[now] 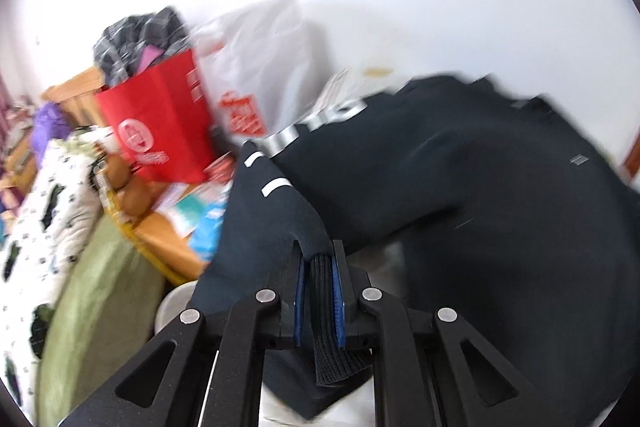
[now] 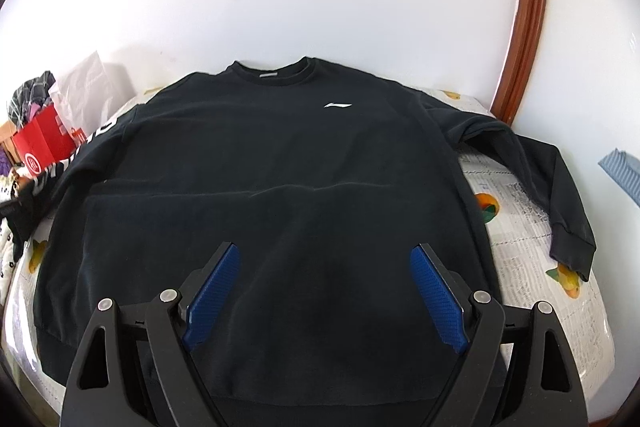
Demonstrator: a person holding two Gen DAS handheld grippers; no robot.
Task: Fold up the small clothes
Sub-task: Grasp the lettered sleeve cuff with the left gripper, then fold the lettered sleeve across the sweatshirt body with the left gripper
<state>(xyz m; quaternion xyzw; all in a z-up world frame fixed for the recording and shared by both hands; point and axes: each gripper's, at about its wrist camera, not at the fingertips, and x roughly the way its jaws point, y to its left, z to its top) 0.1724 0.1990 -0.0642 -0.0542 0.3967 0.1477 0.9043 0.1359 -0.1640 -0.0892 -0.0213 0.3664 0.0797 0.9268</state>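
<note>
Left claw [image 1: 318, 259] clamped, right claw [image 2: 325, 255] agape

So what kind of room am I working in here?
Probably a bedroom: the black sweatshirt lies spread on a printed bedcover, with a patterned quilt and a red bag stuffed with clothes beside it.

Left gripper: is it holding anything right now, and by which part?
Yes. The left gripper is shut on the black sweatshirt, clamping the ribbed cuff at the end of one sleeve. The right gripper is open, holding nothing.
</note>
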